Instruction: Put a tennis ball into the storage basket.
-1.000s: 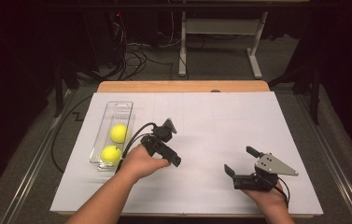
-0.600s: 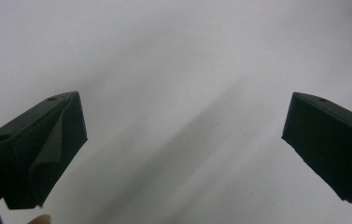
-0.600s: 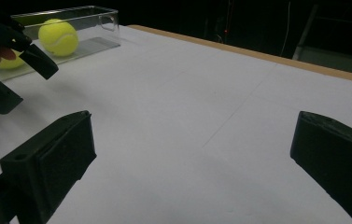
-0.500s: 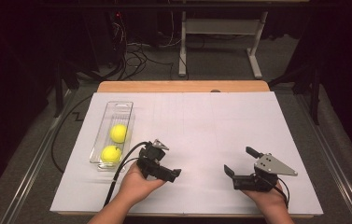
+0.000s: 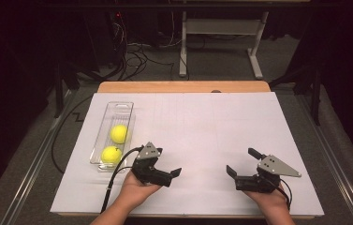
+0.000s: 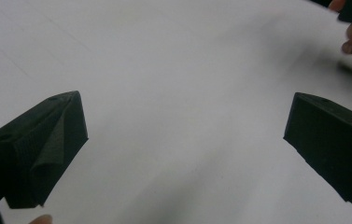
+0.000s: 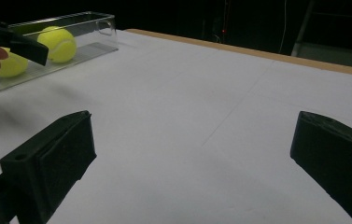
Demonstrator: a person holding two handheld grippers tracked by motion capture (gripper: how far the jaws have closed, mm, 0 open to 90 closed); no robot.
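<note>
Resting low over the white sheet near the table's near edge, the left gripper has its jaws spread wide with nothing between them, and its own view shows bare white surface in the gap. Well apart to the right, the right gripper sits in the person's right hand, jaws likewise wide and empty. Two yellow tennis balls lie one behind the other in the clear tray at the left side of the sheet, just left of and slightly beyond the left gripper, the nearer ball close to the tray's near end.
</note>
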